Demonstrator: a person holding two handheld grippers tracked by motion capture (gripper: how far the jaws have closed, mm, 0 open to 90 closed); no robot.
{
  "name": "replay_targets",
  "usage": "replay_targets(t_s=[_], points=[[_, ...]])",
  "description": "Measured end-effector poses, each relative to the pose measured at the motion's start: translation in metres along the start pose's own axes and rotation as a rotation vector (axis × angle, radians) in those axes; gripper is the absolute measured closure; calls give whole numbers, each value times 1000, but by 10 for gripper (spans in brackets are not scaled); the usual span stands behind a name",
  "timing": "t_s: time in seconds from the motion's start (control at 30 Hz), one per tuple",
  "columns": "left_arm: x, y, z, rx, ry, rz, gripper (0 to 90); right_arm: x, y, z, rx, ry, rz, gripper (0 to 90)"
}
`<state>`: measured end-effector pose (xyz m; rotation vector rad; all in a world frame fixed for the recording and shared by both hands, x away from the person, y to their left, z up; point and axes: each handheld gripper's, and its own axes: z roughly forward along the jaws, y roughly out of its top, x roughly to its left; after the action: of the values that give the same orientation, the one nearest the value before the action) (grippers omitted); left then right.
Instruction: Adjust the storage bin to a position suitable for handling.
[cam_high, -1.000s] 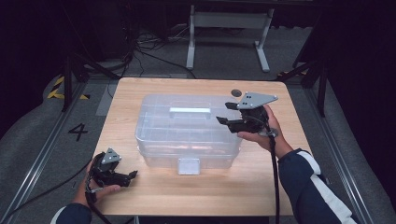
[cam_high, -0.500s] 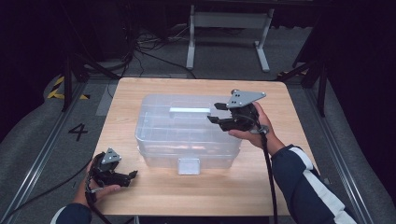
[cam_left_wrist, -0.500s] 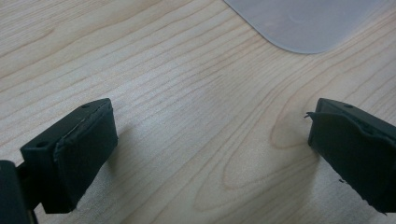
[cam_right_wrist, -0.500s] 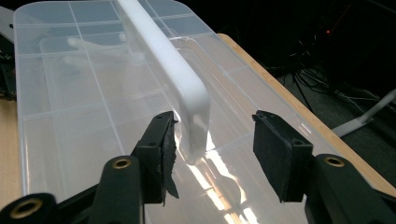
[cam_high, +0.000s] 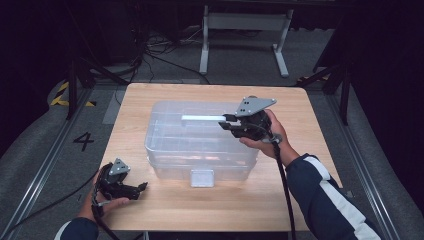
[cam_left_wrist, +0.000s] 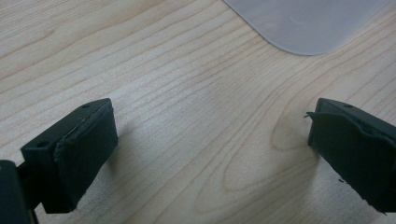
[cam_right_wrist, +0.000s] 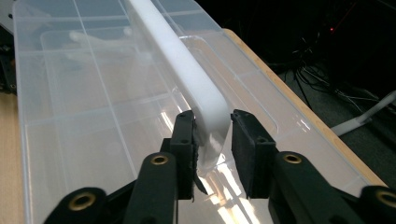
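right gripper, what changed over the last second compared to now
The right gripper slid left across the lid of the clear plastic box to the end of its white handle. Its jaws have just been closing, with the handle end between them; the left pad touches it, while a thin gap seems to remain at the right pad. The left gripper, the box and the table stayed put.

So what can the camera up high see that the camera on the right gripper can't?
The high view alone takes in the whole wooden table, the left gripper resting near its front corner with jaws open, the box's front latch, and the floor with a number four. The right gripper view alone shows, up close, its jaws, which have just been closing, either side of the white handle, one pad touching, the other a sliver off. Both share the clear plastic box and the right gripper.
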<state>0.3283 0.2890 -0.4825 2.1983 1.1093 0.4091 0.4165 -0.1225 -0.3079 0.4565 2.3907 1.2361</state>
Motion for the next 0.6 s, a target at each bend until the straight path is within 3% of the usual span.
replay_targets(t_s=[0.1,0.27,0.3,0.43,0.6], points=[[0,0,-1,0,0,5,35,2,2,2,3,-8,-10,754],[-1,3,-4,-3,-2,-10,177,0,4,2,11,1,-7,756],[-3,5,-5,5,-19,3,193,-1,4,2,13,3,-7,757],[-7,9,-8,-4,-13,19,210,-2,5,2,12,8,-1,756],[-12,20,-29,-95,-16,30,227,-4,8,1,17,6,6,753]])
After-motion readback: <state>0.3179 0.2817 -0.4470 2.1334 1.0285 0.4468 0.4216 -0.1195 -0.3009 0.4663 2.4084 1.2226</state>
